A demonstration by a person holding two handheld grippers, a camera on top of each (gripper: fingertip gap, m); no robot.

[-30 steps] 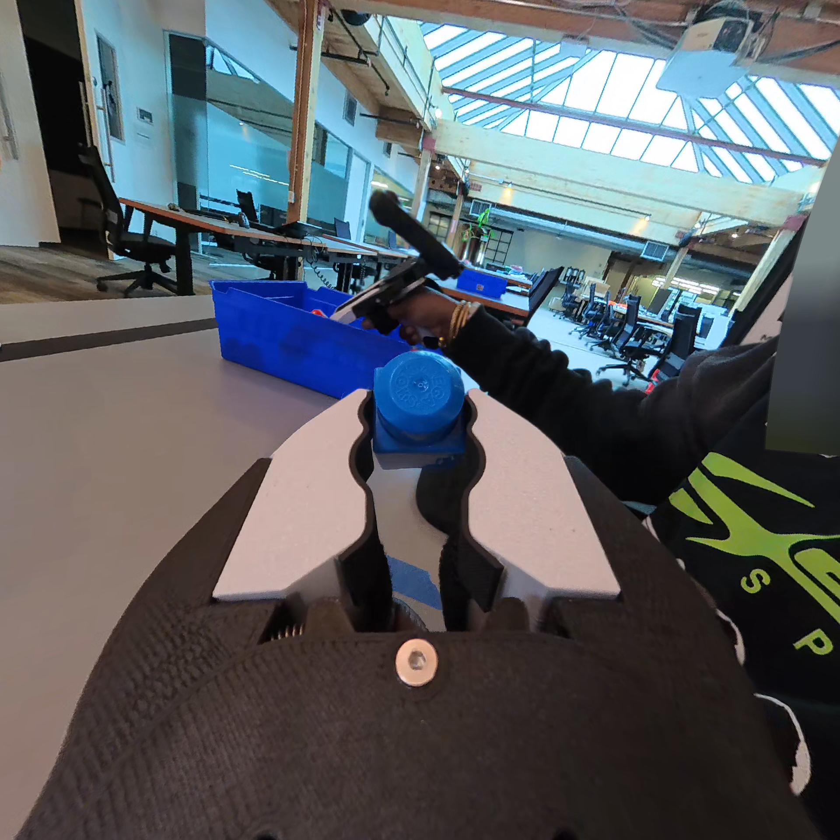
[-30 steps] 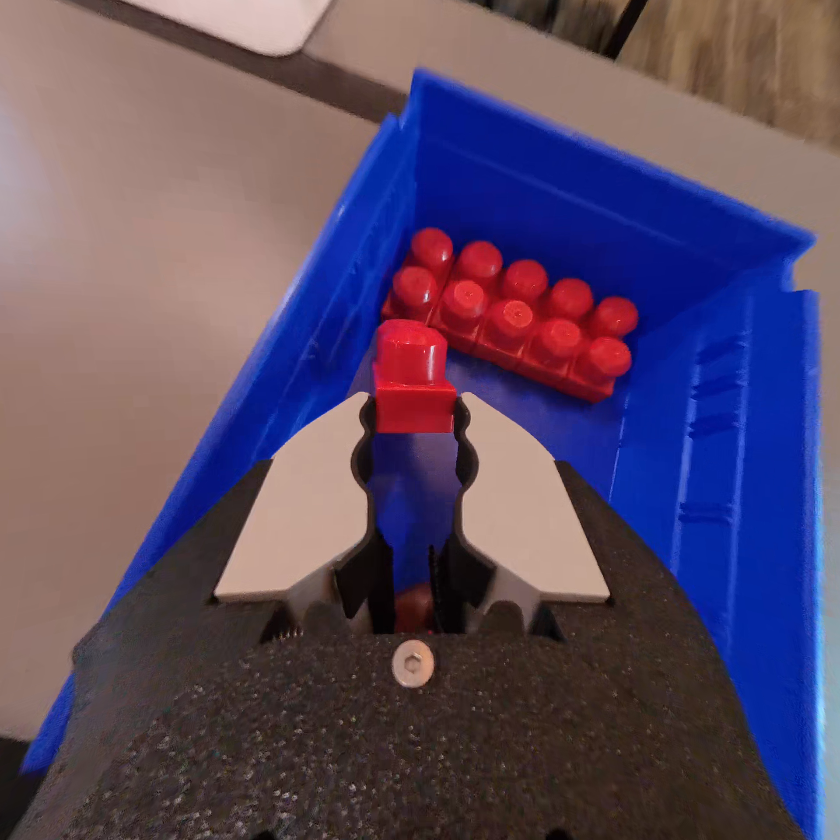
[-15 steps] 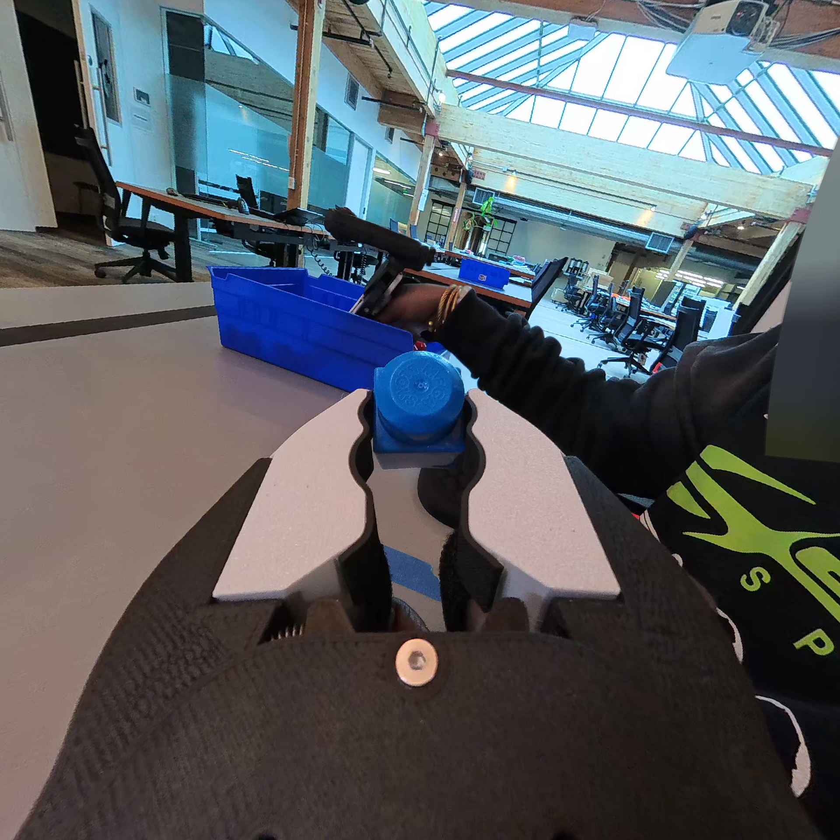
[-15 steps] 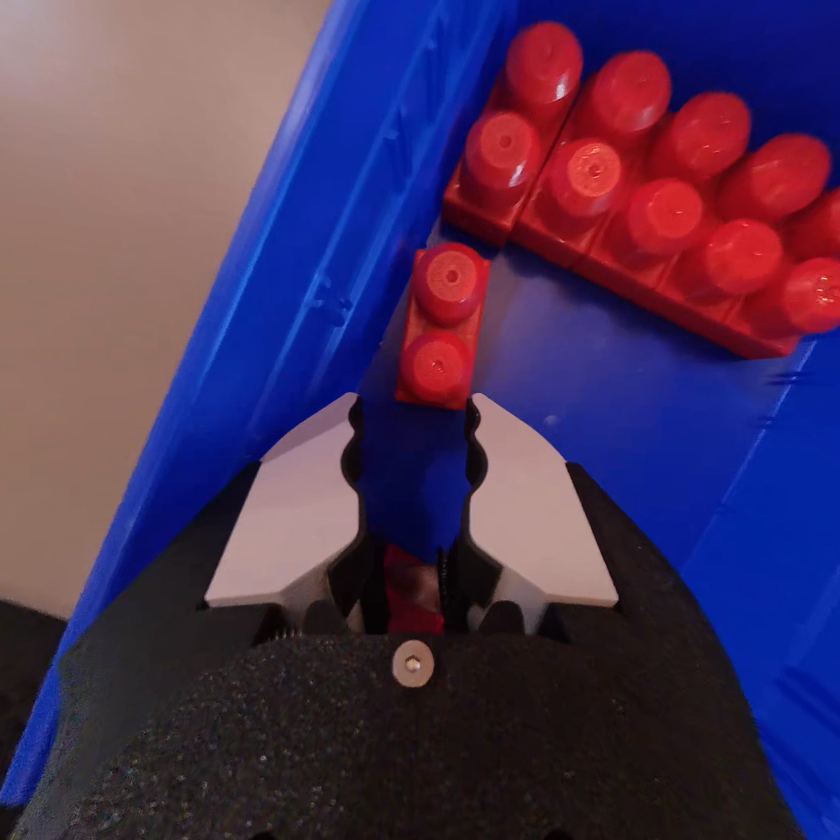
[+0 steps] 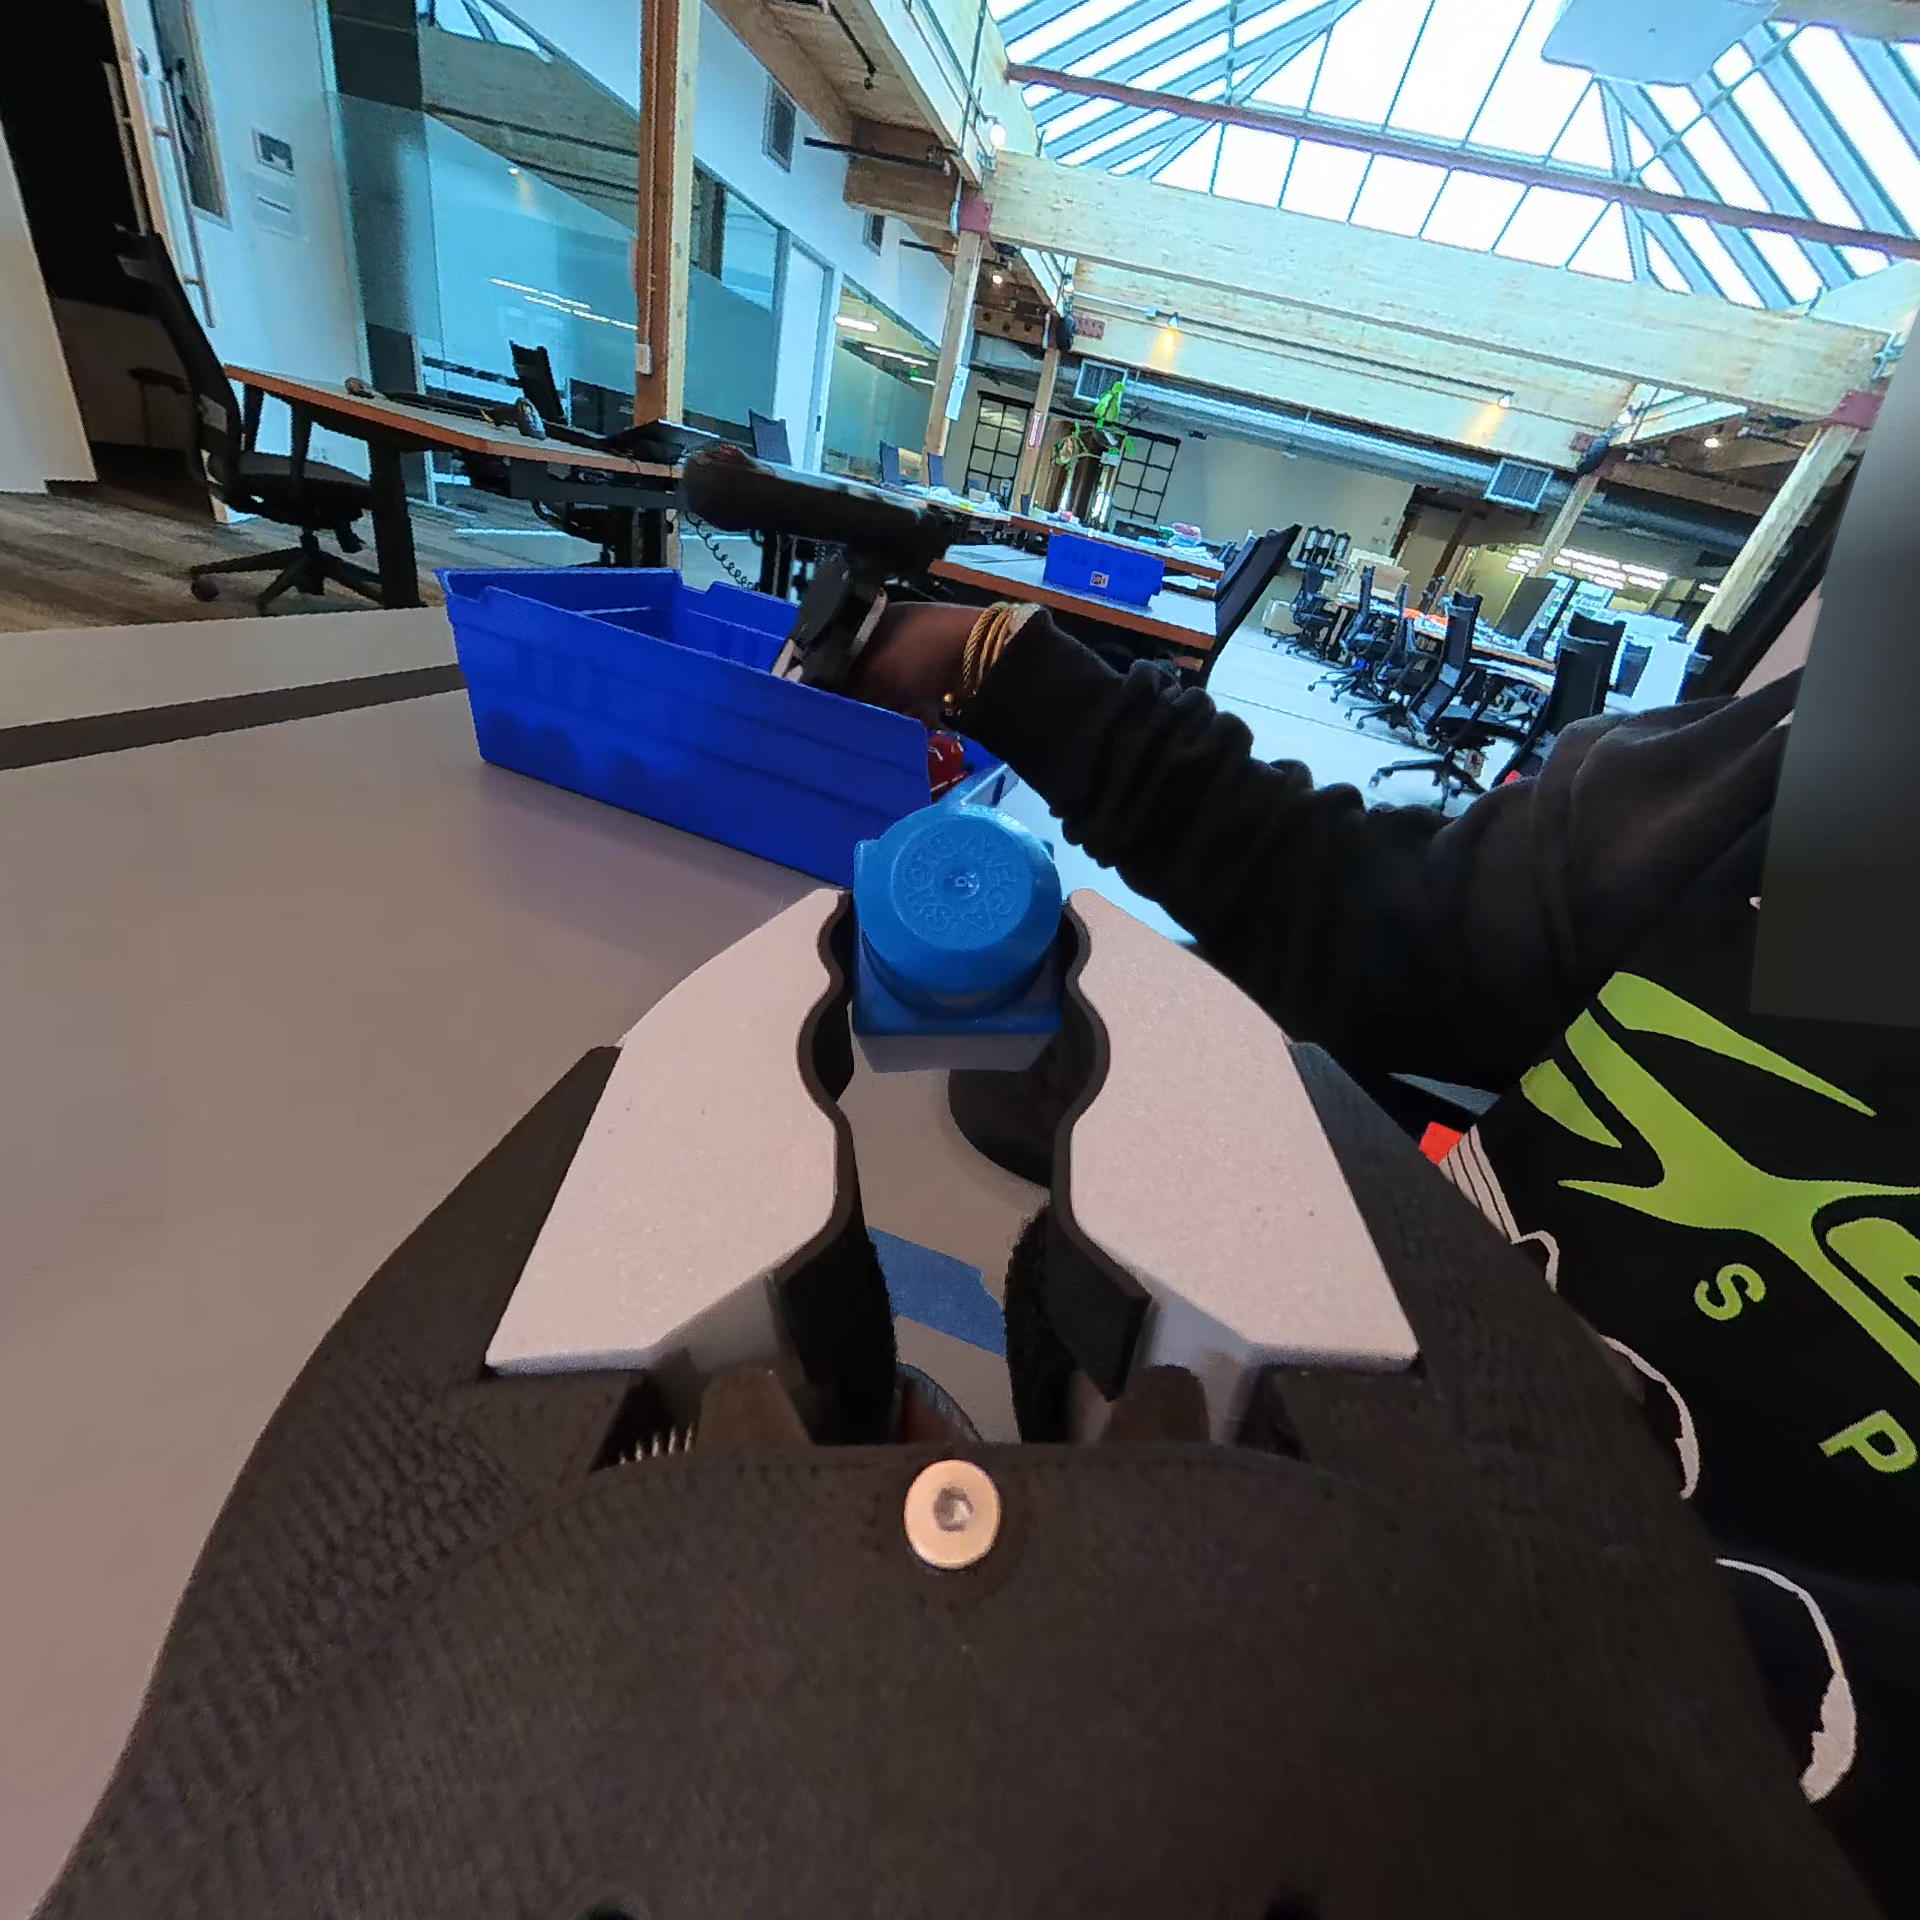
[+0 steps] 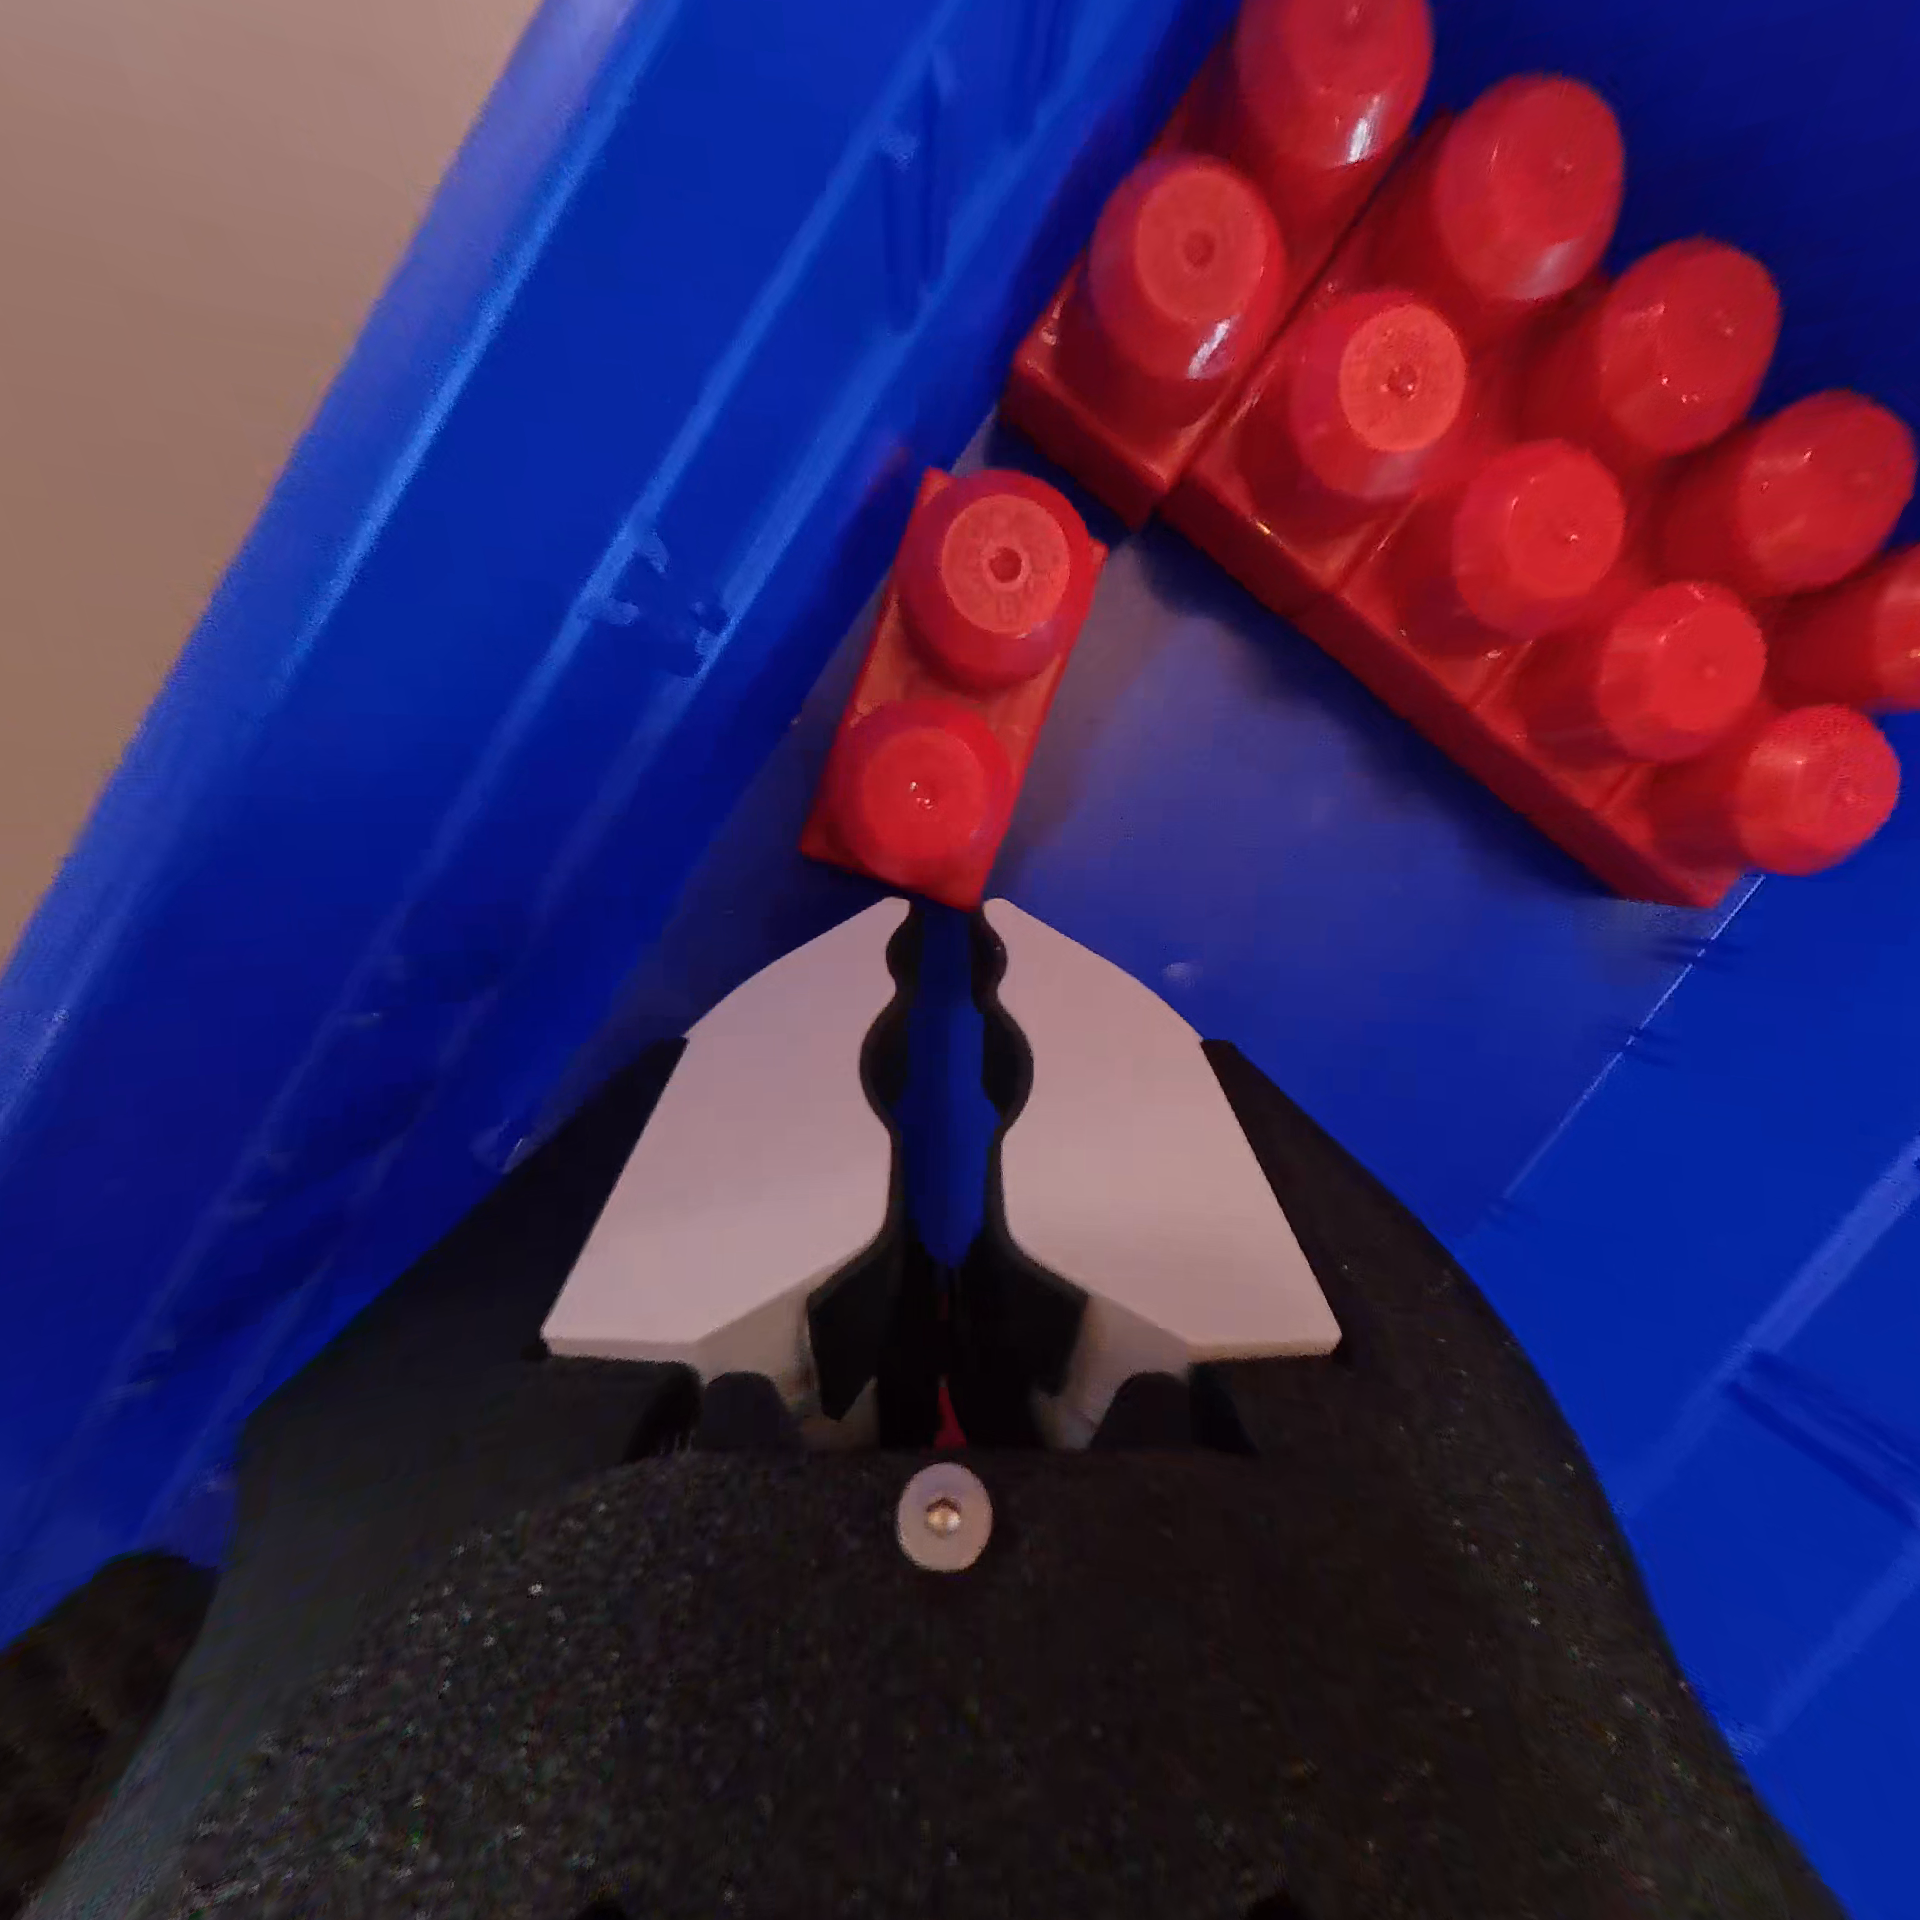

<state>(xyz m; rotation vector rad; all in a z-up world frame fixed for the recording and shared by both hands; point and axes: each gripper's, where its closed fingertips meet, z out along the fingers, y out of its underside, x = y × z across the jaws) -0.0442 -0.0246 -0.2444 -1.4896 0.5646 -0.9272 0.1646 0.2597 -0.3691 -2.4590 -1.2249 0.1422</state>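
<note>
A: Left gripper (image 5: 954, 971)?
B: Clamped on a blue block (image 5: 951, 935), both pads against its base, stud facing out. Grey table (image 5: 260, 987) below, blue bin (image 5: 665, 717) ahead.
A: Right gripper (image 6: 948, 906)?
B: Inside the bin, fingers nearly closed, narrow slit between them, gripping nothing. Small red two-stud block (image 6: 951, 691) lies on the bin floor just past the tips, beside the left wall. Bigger red blocks (image 6: 1507, 468) ahead-right.

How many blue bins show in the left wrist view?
2. One blue bin stands on the grey table, with the person's hand reaching into it. A second bin sits on a far desk. More may be hidden among the distant desks.
</note>
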